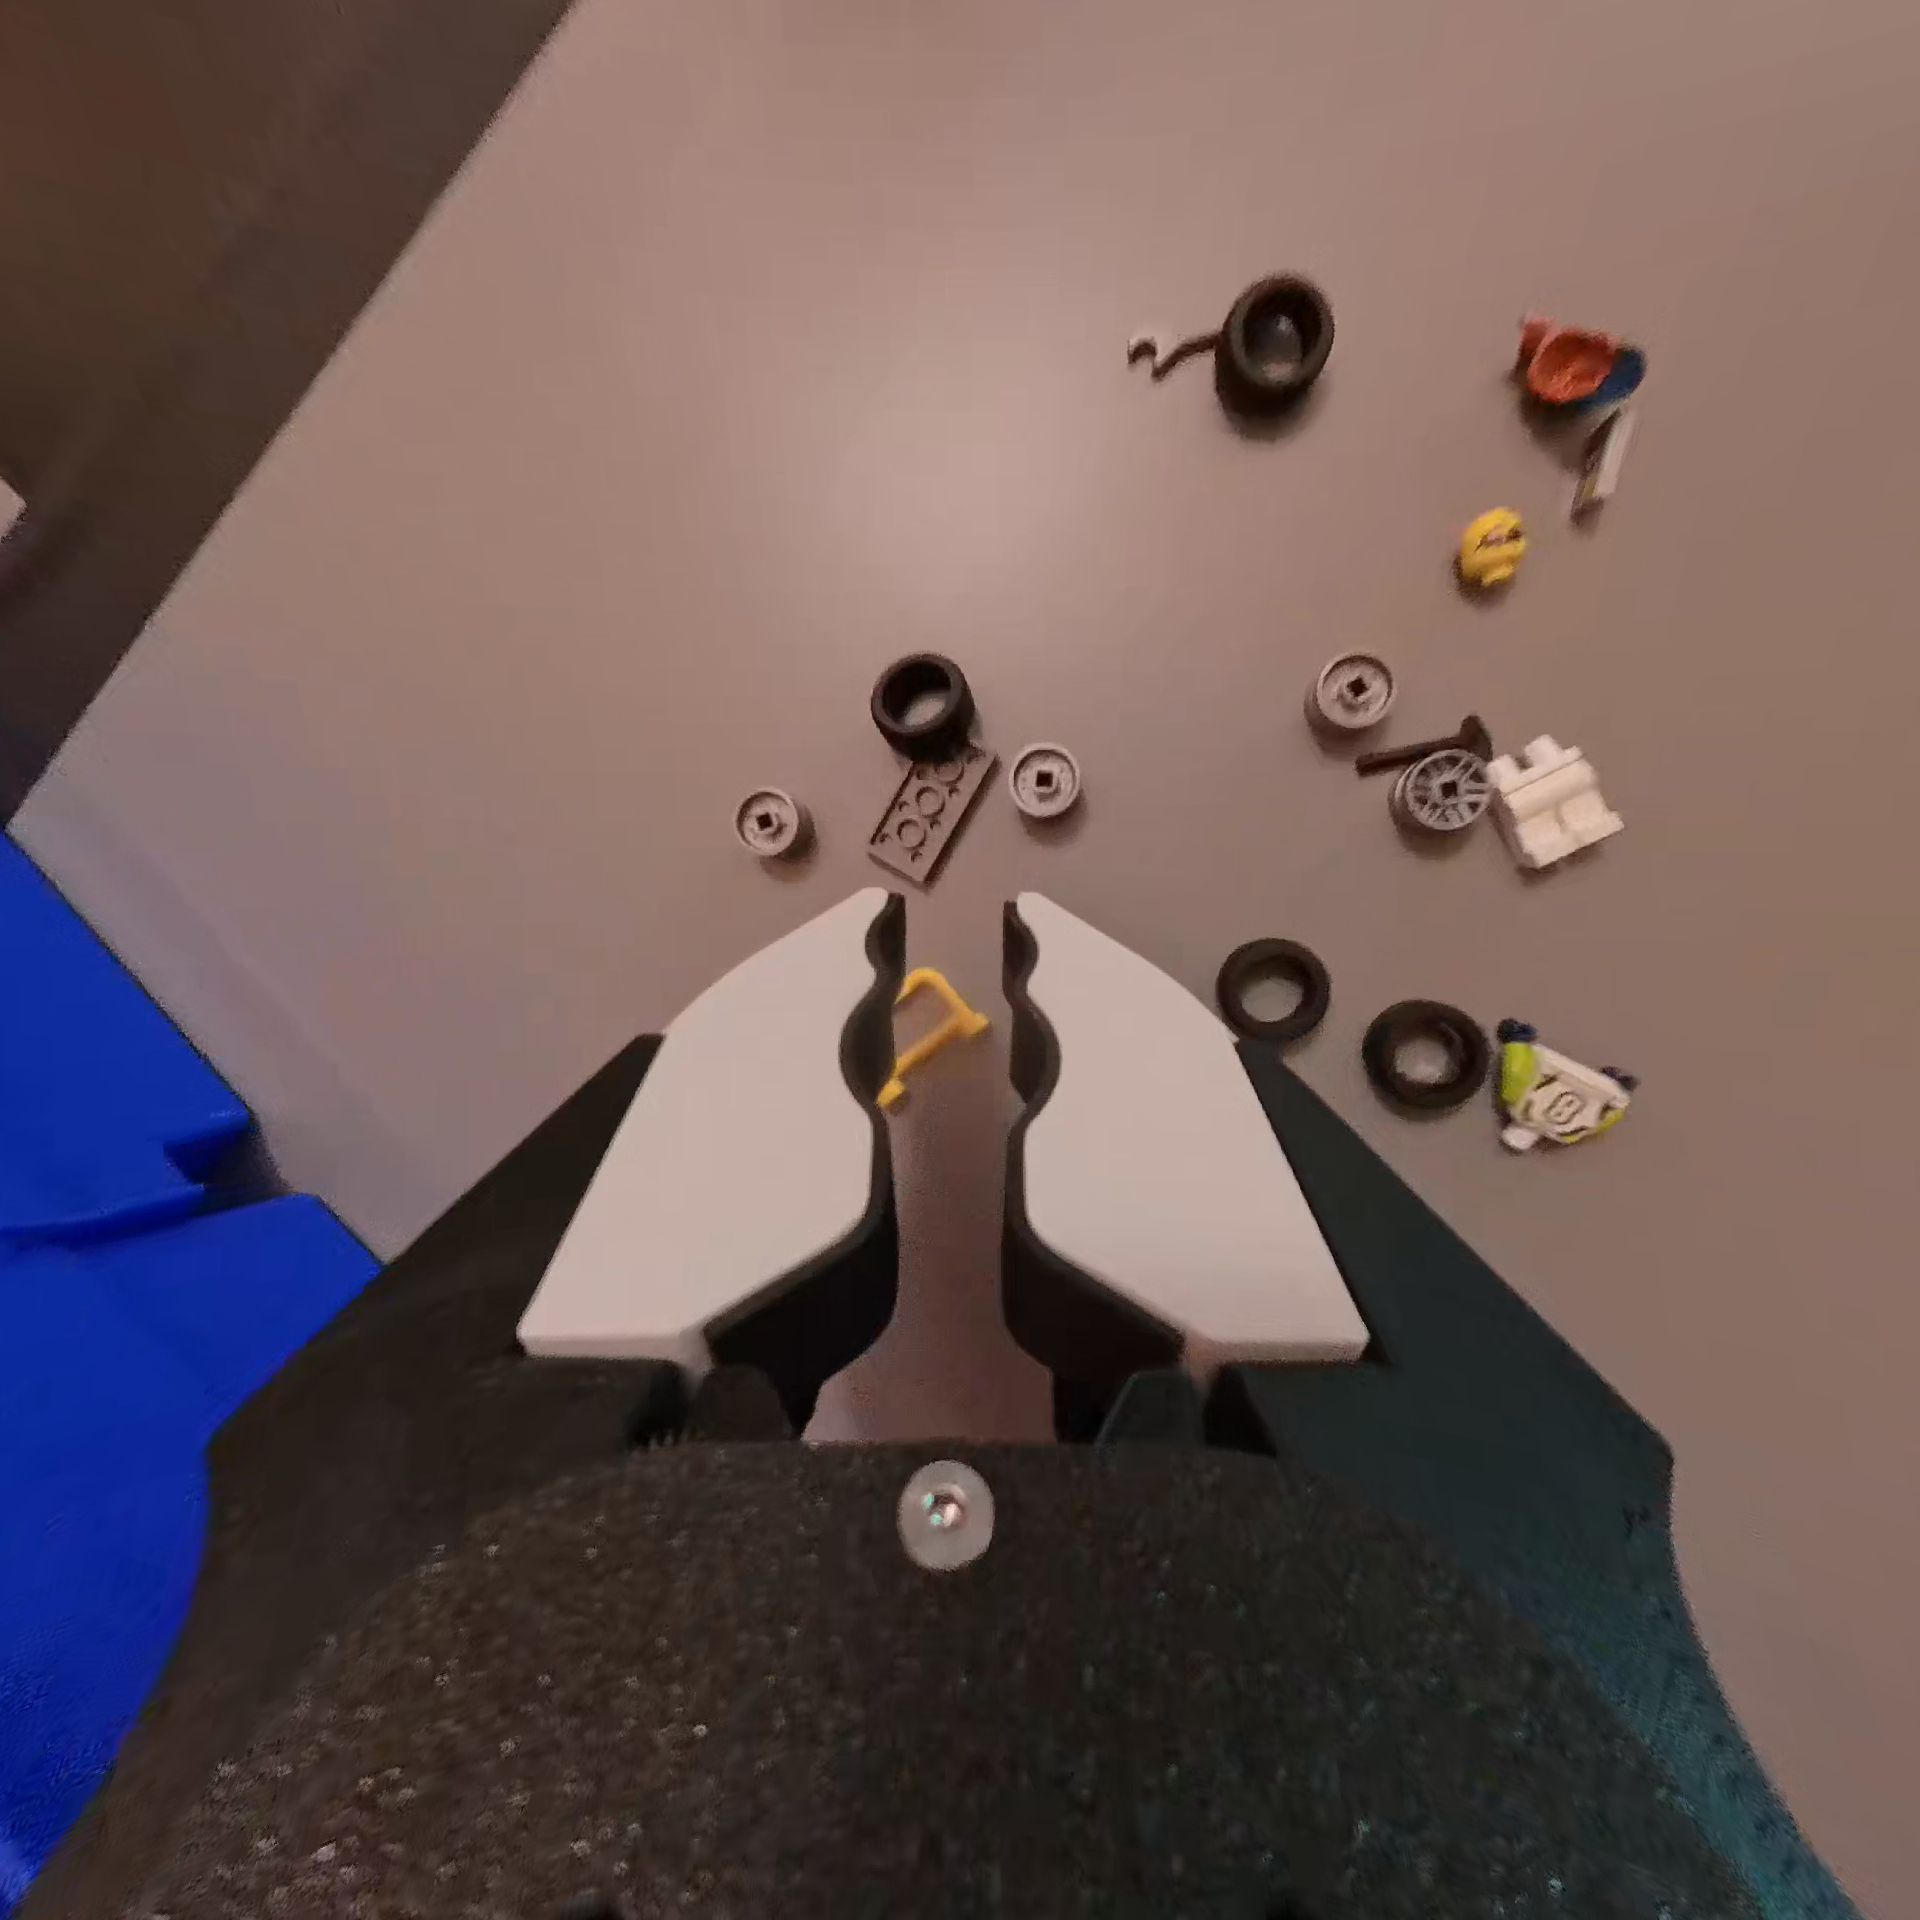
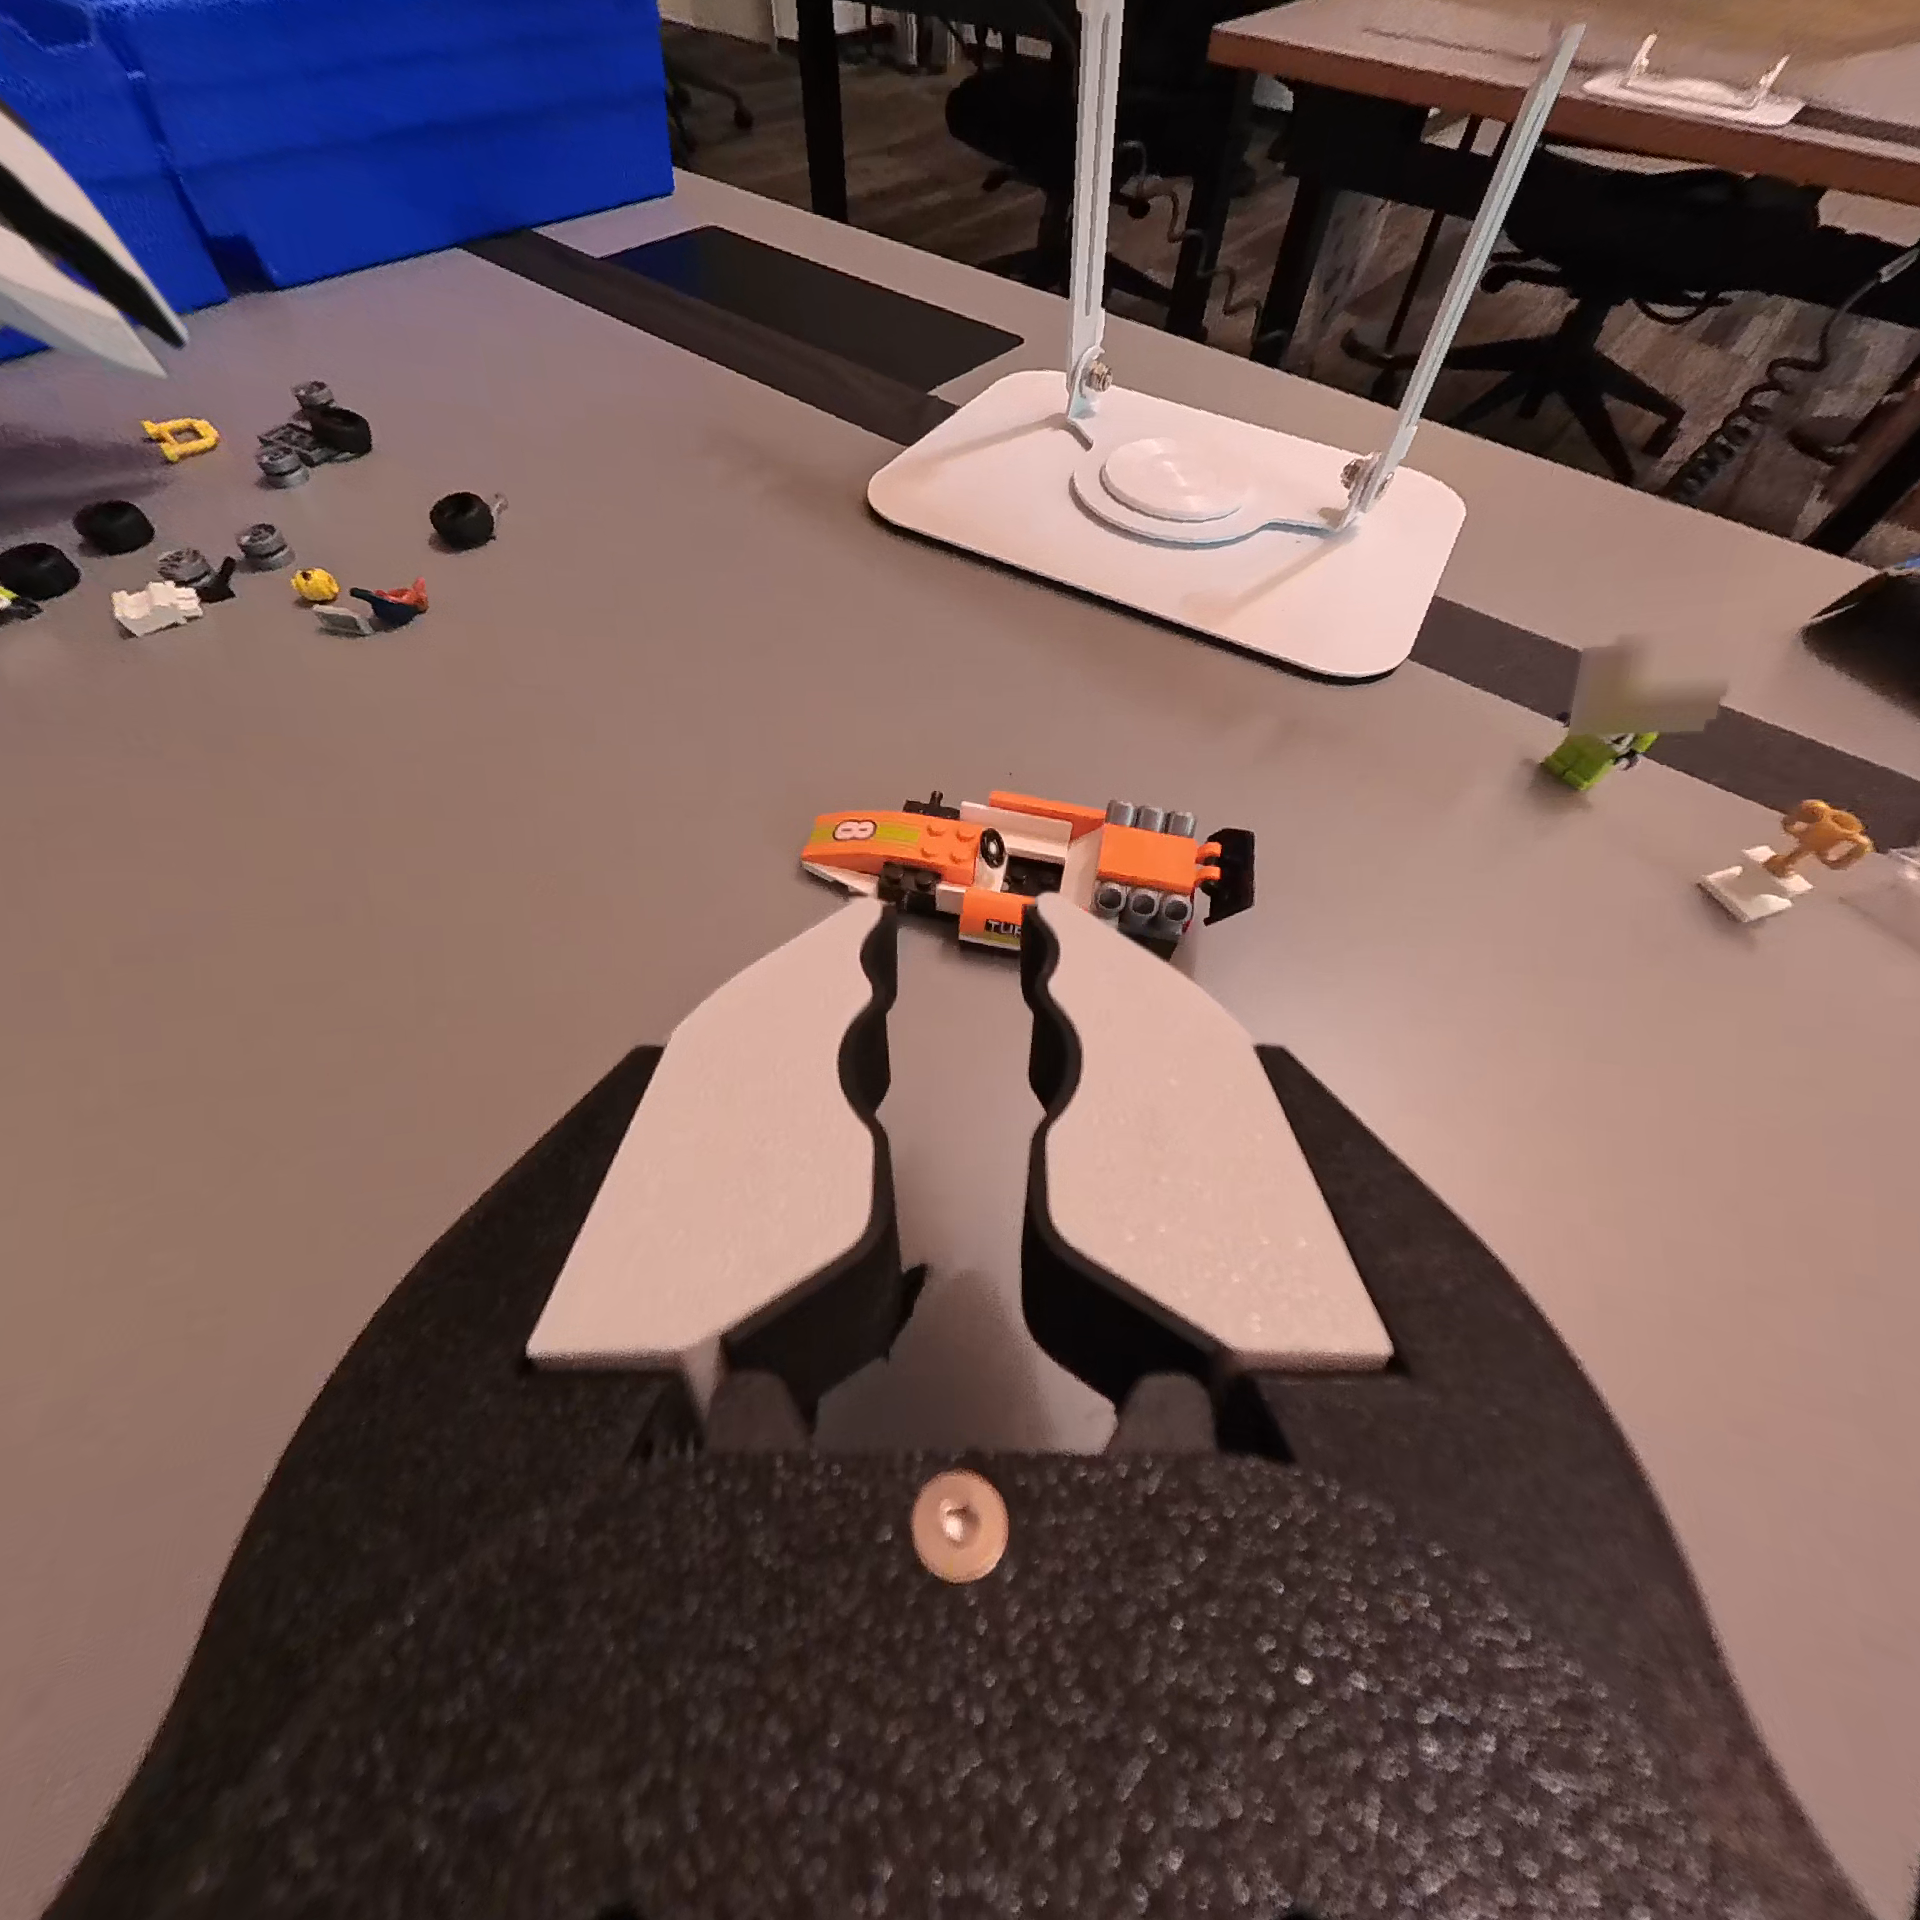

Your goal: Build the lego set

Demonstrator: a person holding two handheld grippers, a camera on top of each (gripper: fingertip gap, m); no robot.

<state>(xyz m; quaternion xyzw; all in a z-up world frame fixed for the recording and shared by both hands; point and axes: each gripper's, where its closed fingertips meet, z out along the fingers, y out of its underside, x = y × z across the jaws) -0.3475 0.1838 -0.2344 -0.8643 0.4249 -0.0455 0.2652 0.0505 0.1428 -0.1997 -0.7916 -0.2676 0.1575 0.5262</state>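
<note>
My left gripper (image 1: pixel 951 904) hangs over the loose pieces on the grey table (image 1: pixel 727 416). Its jaws are spread a little and hold nothing. A small yellow bar piece (image 1: pixel 928 1029) lies on the table right under the gap, so I think I am about to pick it up. Next I would go lower, fit the jaws around it, and squeeze gently because it is thin.

My right gripper (image 2: pixel 956 914) is spread too and empty, with its tips just in front of the orange race car body (image 2: pixel 1023 868). The car sits in the middle of the table, well apart from the loose pieces. It lies sideways across my view, its pointed nose to the left and its black rear wing to the right. It has no wheels yet. The black tires (image 1: pixel 1273 987) and grey wheel hubs (image 1: pixel 1042 781) are waiting in the pile.
</note>
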